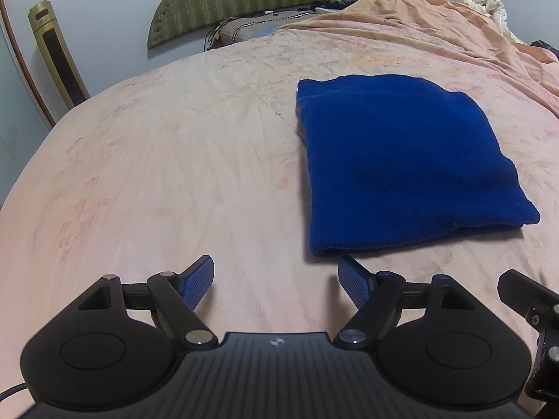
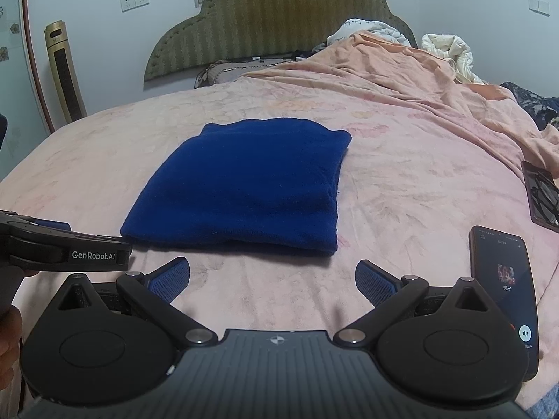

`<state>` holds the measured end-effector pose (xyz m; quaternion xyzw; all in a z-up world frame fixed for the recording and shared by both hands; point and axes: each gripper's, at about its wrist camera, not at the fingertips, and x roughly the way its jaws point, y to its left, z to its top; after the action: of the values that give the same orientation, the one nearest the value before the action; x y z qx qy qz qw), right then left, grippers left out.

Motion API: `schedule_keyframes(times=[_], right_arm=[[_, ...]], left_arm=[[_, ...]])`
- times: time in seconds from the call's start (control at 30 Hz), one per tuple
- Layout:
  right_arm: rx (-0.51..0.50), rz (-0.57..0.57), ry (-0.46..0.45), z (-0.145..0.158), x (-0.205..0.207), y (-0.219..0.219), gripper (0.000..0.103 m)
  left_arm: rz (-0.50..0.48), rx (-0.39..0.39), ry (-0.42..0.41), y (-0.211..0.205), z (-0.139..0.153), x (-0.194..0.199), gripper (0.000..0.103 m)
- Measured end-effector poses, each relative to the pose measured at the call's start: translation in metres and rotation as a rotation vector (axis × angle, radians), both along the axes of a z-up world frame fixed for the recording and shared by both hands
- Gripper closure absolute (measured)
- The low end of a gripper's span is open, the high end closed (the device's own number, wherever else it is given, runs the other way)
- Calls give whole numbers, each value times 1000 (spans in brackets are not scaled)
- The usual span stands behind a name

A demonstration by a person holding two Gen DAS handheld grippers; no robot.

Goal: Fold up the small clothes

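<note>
A dark blue garment (image 1: 401,160) lies folded into a flat square on the pink bed sheet (image 1: 174,174). It also shows in the right wrist view (image 2: 244,185), straight ahead. My left gripper (image 1: 276,279) is open and empty, just short of the garment's near left corner. My right gripper (image 2: 272,279) is open and empty, a little short of the garment's near edge. The side of the left gripper (image 2: 63,248) shows at the left edge of the right wrist view.
A lit phone (image 2: 503,286) lies on the sheet by my right gripper, and a dark tablet (image 2: 541,195) beyond it. A bunched orange blanket (image 2: 401,80) covers the bed's far right. A green headboard (image 2: 279,24) and a gold tower fan (image 2: 64,70) stand behind.
</note>
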<state>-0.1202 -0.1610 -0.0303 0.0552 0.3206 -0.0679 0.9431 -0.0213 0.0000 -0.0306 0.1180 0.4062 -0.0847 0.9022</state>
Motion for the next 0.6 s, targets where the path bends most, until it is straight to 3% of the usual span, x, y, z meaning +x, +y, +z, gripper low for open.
schedule_keyframes(times=[0.6], right_arm=[[44, -10, -17, 12, 7, -8, 1]], left_arm=[[-14, -10, -10, -1, 12, 17, 24]])
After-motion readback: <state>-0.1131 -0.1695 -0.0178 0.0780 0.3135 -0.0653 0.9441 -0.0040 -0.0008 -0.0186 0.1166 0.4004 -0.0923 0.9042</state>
